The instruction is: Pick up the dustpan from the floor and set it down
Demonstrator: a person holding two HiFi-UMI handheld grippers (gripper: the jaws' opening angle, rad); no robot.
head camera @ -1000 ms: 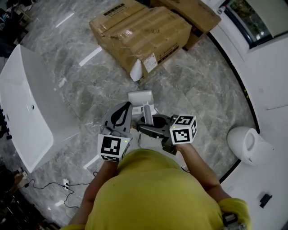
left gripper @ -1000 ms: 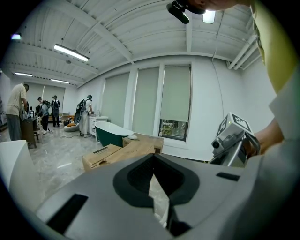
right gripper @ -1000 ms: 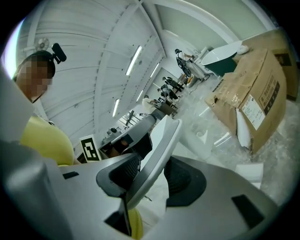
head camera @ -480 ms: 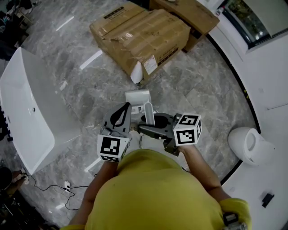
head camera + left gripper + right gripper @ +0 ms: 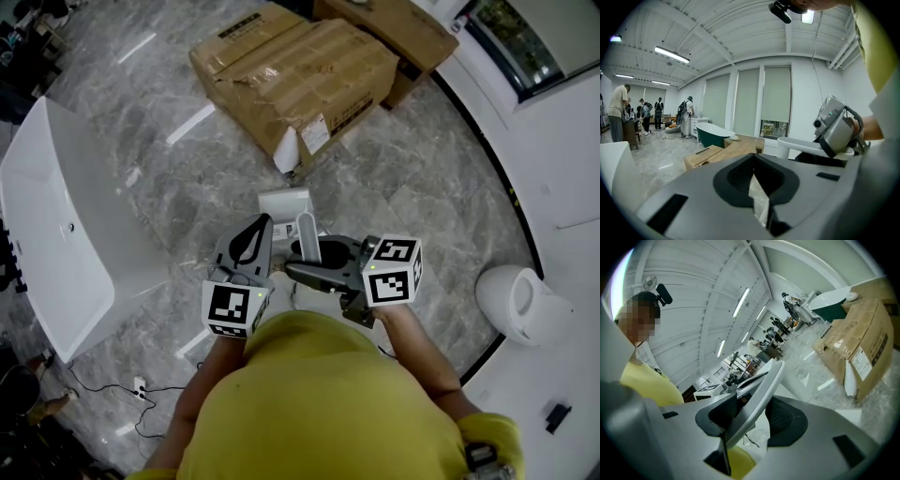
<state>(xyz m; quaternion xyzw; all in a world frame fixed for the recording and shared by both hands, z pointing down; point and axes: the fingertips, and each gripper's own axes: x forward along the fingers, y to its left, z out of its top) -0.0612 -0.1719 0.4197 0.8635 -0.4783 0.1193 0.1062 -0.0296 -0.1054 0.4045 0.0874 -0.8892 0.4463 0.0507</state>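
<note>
As we look down, the white bathtub [image 5: 56,216] stands at the far left. Our left gripper [image 5: 264,225] has its jaws pressed together, with nothing between them. Just right of it is the white dustpan [image 5: 286,202], in front of the cardboard box [image 5: 291,75]. Our right gripper [image 5: 294,266] is clamped on its handle [image 5: 307,232]. We cannot tell if the pan touches the floor [image 5: 422,187]. A toilet [image 5: 514,300] stands far right.

Left tongs [image 5: 262,225]: tips toward 12 o'clock, jaws together. Right tongs [image 5: 302,262]: at 3 o'clock of the left pair, tips toward 9 o'clock, jaws clamped on dustpan handle [image 5: 307,230]. Left forearm [image 5: 199,398], right forearm [image 5: 412,342]: bare, extended forward.
</note>
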